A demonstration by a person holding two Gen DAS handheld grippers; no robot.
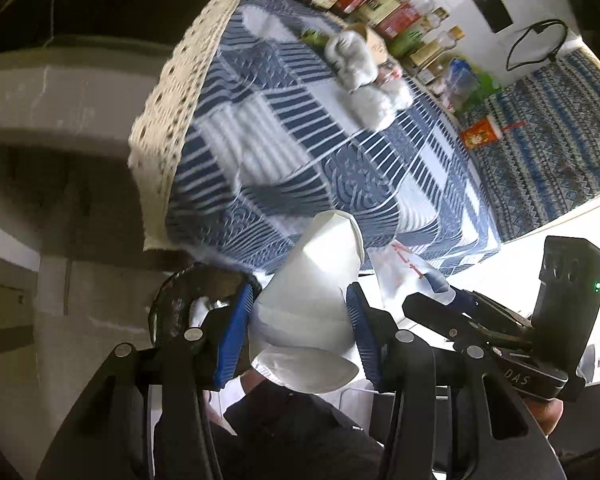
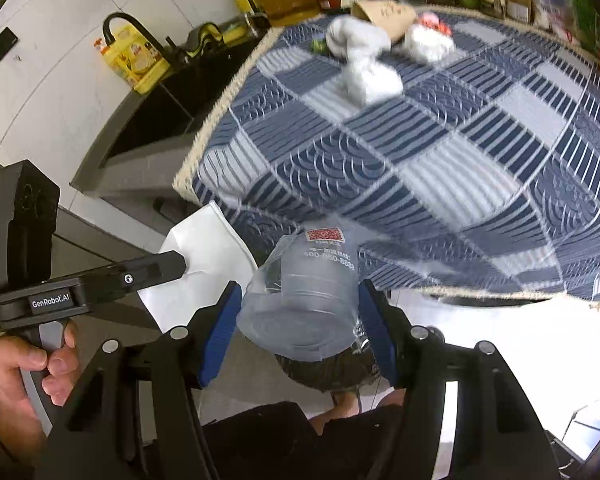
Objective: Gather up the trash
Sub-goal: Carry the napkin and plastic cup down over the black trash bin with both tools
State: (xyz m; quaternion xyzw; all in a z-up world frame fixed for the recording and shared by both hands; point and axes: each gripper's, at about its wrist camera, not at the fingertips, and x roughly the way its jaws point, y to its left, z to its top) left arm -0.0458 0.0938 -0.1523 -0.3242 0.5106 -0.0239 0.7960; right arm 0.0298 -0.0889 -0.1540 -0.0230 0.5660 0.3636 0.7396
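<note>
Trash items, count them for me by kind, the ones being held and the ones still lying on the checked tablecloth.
White paper cup, crushed, held: 1
Clear plastic cup, crushed, held: 1
Crumpled white tissue wads on the tablecloth: 3
Brown paper cup lying on its side: 1
Small green scrap, too blurred to name: 1
Total: 7
</note>
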